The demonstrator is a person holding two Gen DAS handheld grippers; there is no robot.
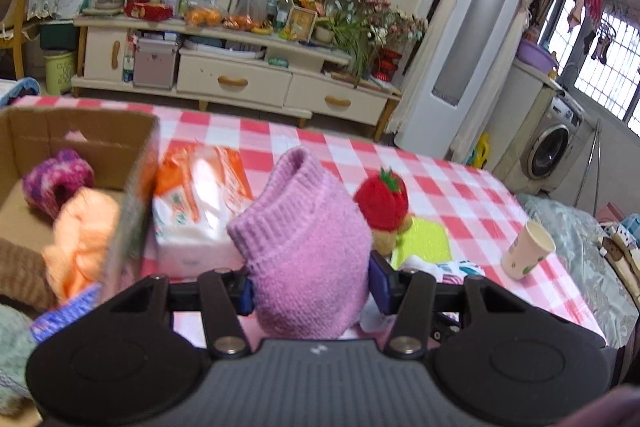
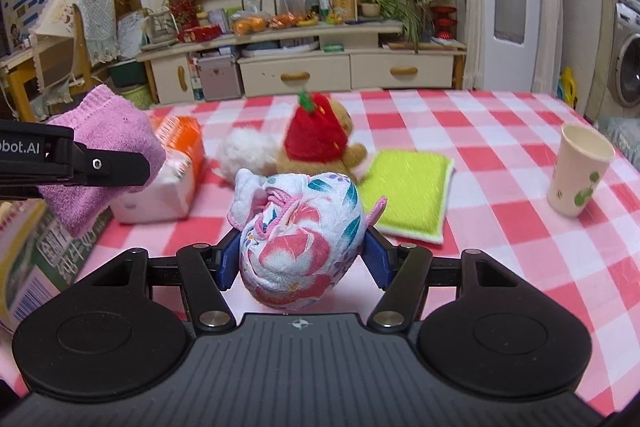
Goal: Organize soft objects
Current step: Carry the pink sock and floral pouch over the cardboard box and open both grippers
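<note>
My left gripper (image 1: pixel 310 293) is shut on a pink knitted hat (image 1: pixel 304 247) and holds it above the table, just right of the open cardboard box (image 1: pixel 136 179); the hat also shows in the right wrist view (image 2: pixel 104 135). The box holds a purple knit piece (image 1: pixel 56 183), an orange soft item (image 1: pixel 86 239) and a brown one (image 1: pixel 20 271). My right gripper (image 2: pixel 302 257) is shut on a floral cloth bundle (image 2: pixel 304 235) above the checked tablecloth. A teddy bear with a red strawberry hat (image 2: pixel 316 139) lies beyond it.
A tissue pack (image 1: pixel 196 203) lies beside the box. A yellow-green sponge pad (image 2: pixel 408 191) lies right of the bear and a white fluffy item (image 2: pixel 244 151) lies left of it. A paper cup (image 2: pixel 578 175) stands at the right. A TV cabinet stands behind the table.
</note>
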